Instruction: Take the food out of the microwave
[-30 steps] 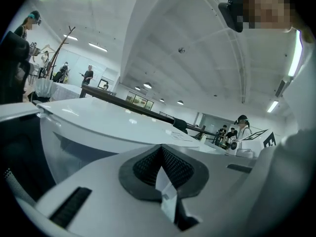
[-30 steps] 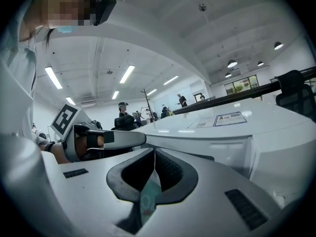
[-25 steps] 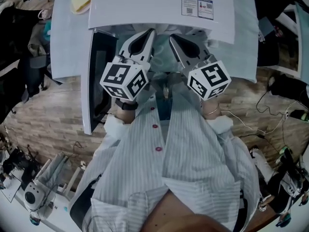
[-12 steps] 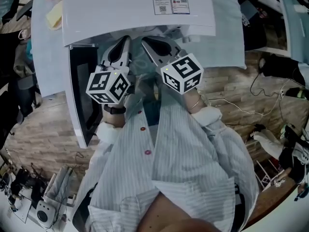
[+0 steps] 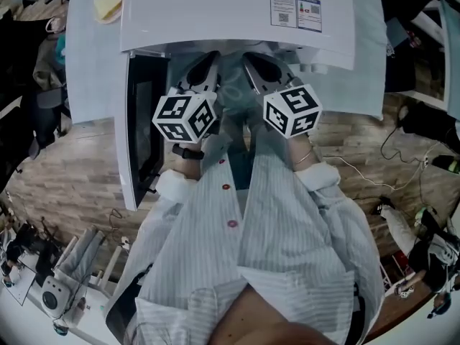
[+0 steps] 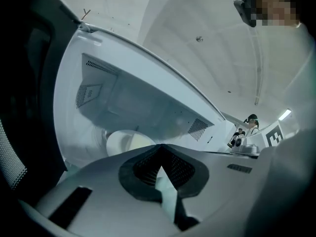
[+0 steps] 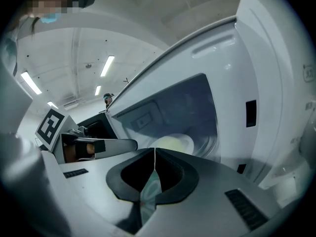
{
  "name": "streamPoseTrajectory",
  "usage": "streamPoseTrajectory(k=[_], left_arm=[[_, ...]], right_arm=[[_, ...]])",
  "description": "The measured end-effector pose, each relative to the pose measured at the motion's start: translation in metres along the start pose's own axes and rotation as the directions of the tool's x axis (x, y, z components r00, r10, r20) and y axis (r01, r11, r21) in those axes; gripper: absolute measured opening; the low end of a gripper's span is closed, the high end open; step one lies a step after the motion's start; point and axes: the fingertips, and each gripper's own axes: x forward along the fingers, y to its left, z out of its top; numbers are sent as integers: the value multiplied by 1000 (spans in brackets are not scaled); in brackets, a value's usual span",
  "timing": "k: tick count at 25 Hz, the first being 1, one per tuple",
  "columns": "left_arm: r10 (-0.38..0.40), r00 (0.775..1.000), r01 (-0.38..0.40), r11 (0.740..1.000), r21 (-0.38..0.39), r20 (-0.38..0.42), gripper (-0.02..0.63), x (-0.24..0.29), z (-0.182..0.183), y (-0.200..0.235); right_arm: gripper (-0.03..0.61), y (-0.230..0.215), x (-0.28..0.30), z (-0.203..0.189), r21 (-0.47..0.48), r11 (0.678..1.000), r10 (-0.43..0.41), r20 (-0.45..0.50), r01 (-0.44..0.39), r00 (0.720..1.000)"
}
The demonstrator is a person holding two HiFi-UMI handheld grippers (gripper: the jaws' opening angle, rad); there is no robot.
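Microwave [image 5: 215, 13] fills the top of the head view, with its door [image 5: 142, 128] swung open at left. Both grippers sit side by side at the cavity mouth, upper centre. Left gripper [image 6: 160, 147]: jaws clenched together, nothing between them. Right gripper [image 7: 154, 151]: likewise clenched and empty. Plate of food [image 6: 126, 141] lies inside on the cavity floor, beyond both tips, untouched.

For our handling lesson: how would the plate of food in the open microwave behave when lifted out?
The white plate looks flat and rigid, so it probably keeps its shape. Its smooth surface may be slippery. The pale food sits on top and might slide if tilted.
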Motion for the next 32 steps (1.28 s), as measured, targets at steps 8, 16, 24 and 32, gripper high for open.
streamPoseTrajectory(k=[8, 16, 24, 32], left_arm=[[41, 999, -39, 992, -118, 19, 9, 4, -10, 23], [64, 998, -60, 974, -216, 9, 11, 6, -23, 40], [71, 997, -80, 956, -281, -39, 94, 11, -37, 49], [95, 994, -106, 919, -380, -49, 149, 16, -47, 65]], right_arm=[[34, -8, 17, -15, 53, 999, -12, -18, 13, 1000], [34, -17, 29, -35, 149, 988, -38, -52, 45, 998], [123, -24, 36, -49, 284, 956, -54, -70, 72, 996], [187, -29, 46, -59, 431, 899, -49, -68, 74, 996]])
